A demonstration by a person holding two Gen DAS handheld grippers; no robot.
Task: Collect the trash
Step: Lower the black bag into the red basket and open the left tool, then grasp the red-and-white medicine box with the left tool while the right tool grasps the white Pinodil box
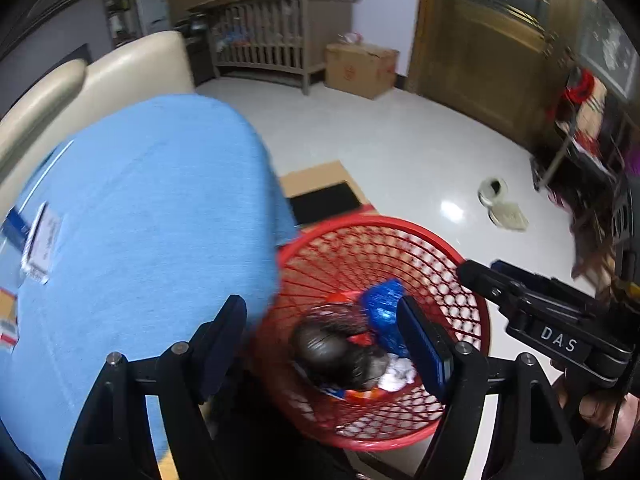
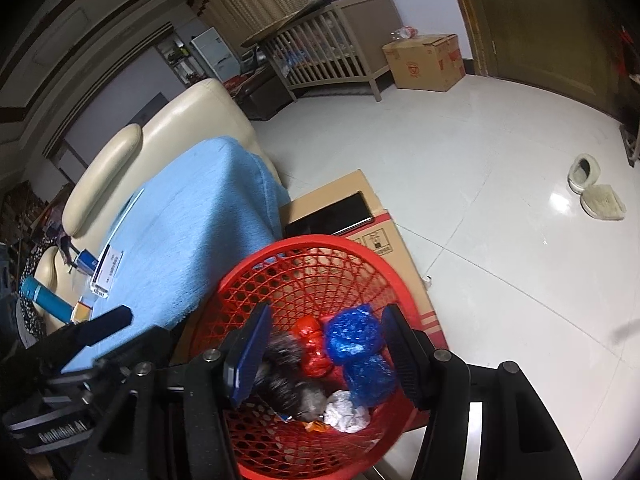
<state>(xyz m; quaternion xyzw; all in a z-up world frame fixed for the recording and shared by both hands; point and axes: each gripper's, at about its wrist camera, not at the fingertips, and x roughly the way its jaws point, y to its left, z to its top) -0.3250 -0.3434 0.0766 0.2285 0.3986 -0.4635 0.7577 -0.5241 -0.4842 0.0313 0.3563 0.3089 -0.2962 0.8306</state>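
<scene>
Both grippers over the red basket (image 2: 304, 256)

Left gripper (image 1: 324, 344) and right gripper (image 2: 324, 356) hang with jaws apart, gripping nothing; bagged trash (image 2: 352, 340) lies below them.

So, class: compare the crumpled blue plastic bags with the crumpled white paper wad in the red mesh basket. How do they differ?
The blue plastic bags are glossy and translucent; the white paper wad is matt and opaque. There are two blue bundles, each larger, but only one white wad. The blue bags lie higher in the picture than the wad. Both are crumpled trash lying inside the red mesh basket.
</scene>
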